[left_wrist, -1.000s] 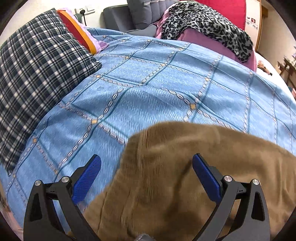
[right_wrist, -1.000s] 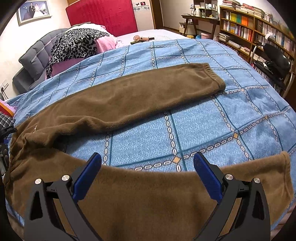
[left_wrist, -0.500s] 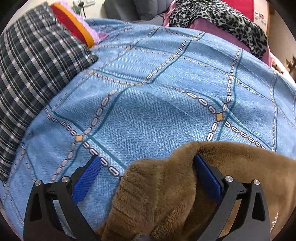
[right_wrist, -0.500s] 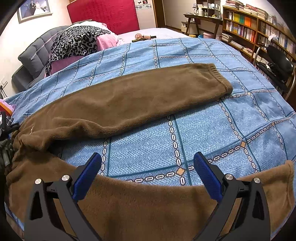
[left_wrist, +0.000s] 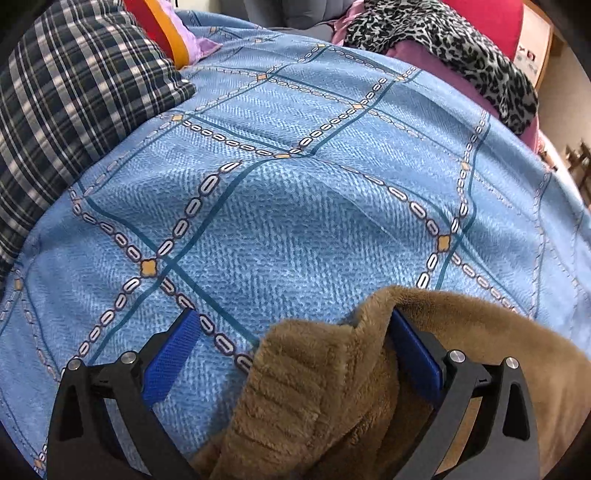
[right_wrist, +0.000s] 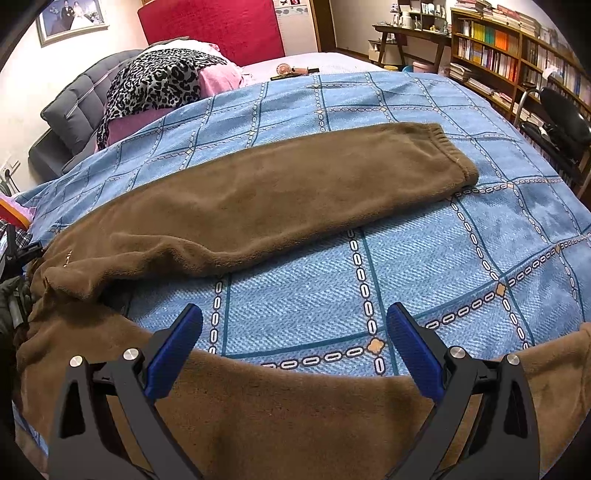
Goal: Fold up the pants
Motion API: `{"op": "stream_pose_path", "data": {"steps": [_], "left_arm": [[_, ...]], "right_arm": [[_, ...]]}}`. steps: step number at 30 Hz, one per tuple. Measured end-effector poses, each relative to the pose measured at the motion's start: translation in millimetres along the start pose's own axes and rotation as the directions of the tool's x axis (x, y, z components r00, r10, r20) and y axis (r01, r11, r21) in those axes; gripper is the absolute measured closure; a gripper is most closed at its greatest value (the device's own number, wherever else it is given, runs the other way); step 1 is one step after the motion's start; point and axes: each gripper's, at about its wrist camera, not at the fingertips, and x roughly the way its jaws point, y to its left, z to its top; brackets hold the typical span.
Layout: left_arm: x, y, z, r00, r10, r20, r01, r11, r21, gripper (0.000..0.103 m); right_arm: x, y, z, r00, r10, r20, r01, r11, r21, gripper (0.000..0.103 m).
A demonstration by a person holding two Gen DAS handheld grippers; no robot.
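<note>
Brown fleece pants lie spread on a blue patterned bedspread. One leg stretches away to the right; the other leg runs across the front under my right gripper. My right gripper is open just above that near leg's upper edge, holding nothing. In the left wrist view the ribbed waistband is bunched up between the open fingers of my left gripper, pressed against the right pad. The left pad stands apart from the cloth, over the bedspread.
A dark plaid pillow lies at the left. A leopard-print cloth on pink bedding sits at the bed's far end by a red headboard. Bookshelves and a black chair stand to the right of the bed.
My left gripper has dropped lower and closer to the bed, and the waistband now bunches between its fingers. The right gripper has edged slightly forward over the near leg.
</note>
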Motion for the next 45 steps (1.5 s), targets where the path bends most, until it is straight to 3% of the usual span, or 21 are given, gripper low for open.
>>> {"op": "stream_pose_path", "data": {"steps": [1, 2, 6, 8, 13, 19, 24, 28, 31, 34, 39, 45], "left_arm": [[-1, 0, -1, 1.000, -0.007, 0.003, 0.007, 1.000, 0.006, 0.007], [-5, -1, -3, 1.000, -0.028, 0.012, 0.028, 0.999, 0.021, 0.016], [-19, -7, -10, 0.992, -0.125, 0.019, 0.123, 0.991, 0.057, 0.062], [-26, -7, -14, 0.988, -0.155, 0.015, 0.154, 0.987, 0.049, 0.065], [-50, -13, -23, 0.979, -0.200, 0.039, 0.198, 0.978, 0.060, 0.067], [-102, -14, -38, 0.954, -0.280, 0.103, 0.268, 0.956, 0.117, 0.067], [-150, -7, -50, 0.922, -0.356, 0.151, 0.335, 0.931, 0.146, 0.067], [-180, 4, -63, 0.891, -0.422, 0.169, 0.397, 0.903, 0.164, 0.067], [-205, 20, -79, 0.857, -0.480, 0.185, 0.453, 0.875, 0.172, 0.067], [-223, 39, -98, 0.841, -0.502, 0.199, 0.474, 0.863, 0.173, 0.067], [-232, 68, -122, 0.829, -0.529, 0.182, 0.513, 0.849, 0.128, 0.067], [-242, 98, -142, 0.829, -0.521, 0.203, 0.510, 0.853, 0.111, 0.067]], "right_arm": [[0, 0, 0, 1.000, -0.001, 0.001, 0.001, 1.000, 0.001, 0.003], [2, -1, 0, 1.000, -0.002, 0.001, 0.002, 1.000, 0.003, 0.003], [7, -6, 7, 1.000, -0.001, -0.003, 0.002, 1.000, 0.010, 0.003], [8, -8, 13, 1.000, -0.018, 0.011, 0.018, 1.000, 0.001, 0.003], [16, -25, 42, 0.998, -0.039, 0.050, 0.039, 0.999, -0.001, 0.003], [43, -62, 91, 0.998, -0.045, 0.036, 0.042, 0.997, 0.070, 0.003], [65, -98, 133, 1.000, -0.016, 0.016, 0.013, 0.982, 0.187, 0.003], [87, -132, 165, 1.000, 0.020, -0.010, -0.015, 0.948, 0.318, 0.003], [98, -150, 180, 1.000, 0.008, -0.024, 0.001, 0.935, 0.356, 0.003], [108, -163, 187, 0.999, 0.019, -0.033, -0.004, 0.922, 0.388, 0.003], [125, -181, 196, 0.995, 0.085, -0.050, -0.051, 0.876, 0.479, 0.006], [133, -192, 207, 0.997, 0.052, -0.057, -0.017, 0.870, 0.492, 0.008]]}}
